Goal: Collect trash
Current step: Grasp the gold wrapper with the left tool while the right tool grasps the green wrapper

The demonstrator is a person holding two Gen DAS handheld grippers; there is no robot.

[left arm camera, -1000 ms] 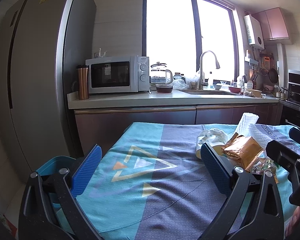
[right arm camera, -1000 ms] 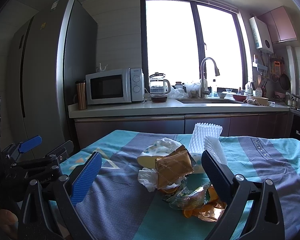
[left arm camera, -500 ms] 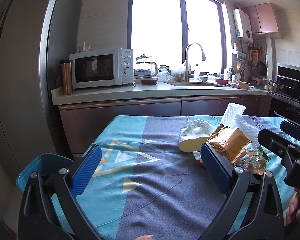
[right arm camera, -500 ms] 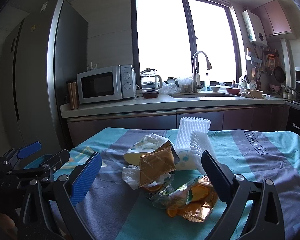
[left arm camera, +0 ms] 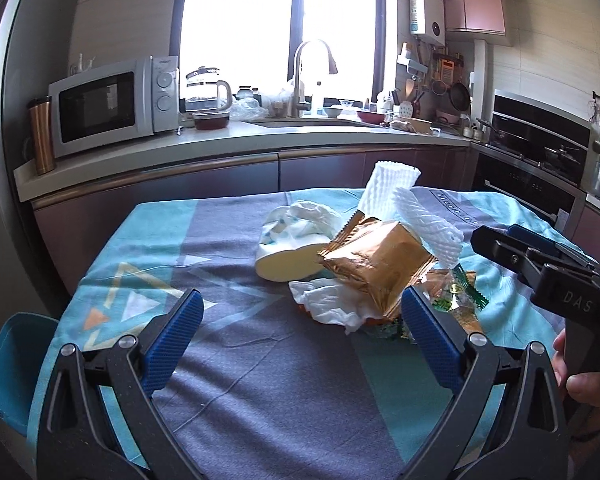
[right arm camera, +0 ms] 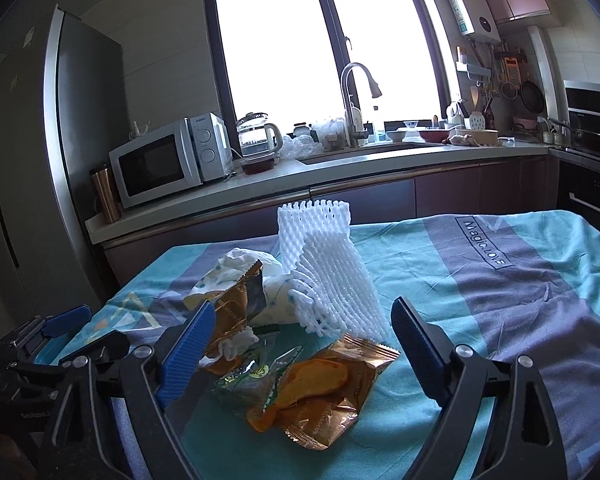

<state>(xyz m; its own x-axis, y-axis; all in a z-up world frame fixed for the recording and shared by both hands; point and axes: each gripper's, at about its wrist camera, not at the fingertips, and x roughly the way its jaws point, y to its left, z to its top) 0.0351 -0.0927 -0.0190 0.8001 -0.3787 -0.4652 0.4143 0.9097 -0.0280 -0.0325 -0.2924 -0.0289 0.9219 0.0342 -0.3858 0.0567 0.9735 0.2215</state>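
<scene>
A heap of trash lies in the middle of the bench [left arm camera: 236, 364], which is covered by a blue and grey cloth. In the heap are a shiny gold wrapper [left arm camera: 374, 258], two white foam nets [right arm camera: 332, 276], a crumpled white tissue [left arm camera: 328, 308], a pale cup on its side [left arm camera: 286, 258] and an orange snack bag [right arm camera: 320, 384] next to a small green wrapper [right arm camera: 248, 374].

The left claw [left arm camera: 302, 338] hangs just in front of the heap. Its blue pads stand wide apart and hold nothing. The right pad is close to the gold wrapper's edge.

The right claw [right arm camera: 302, 346] is right over the near side of the heap. Its jaws have just been closing a little, but they are released and grip nothing. The orange snack bag and the green wrapper lie between them.

A blue bin [left arm camera: 8, 372] sits low beside the left edge of the bench.
</scene>
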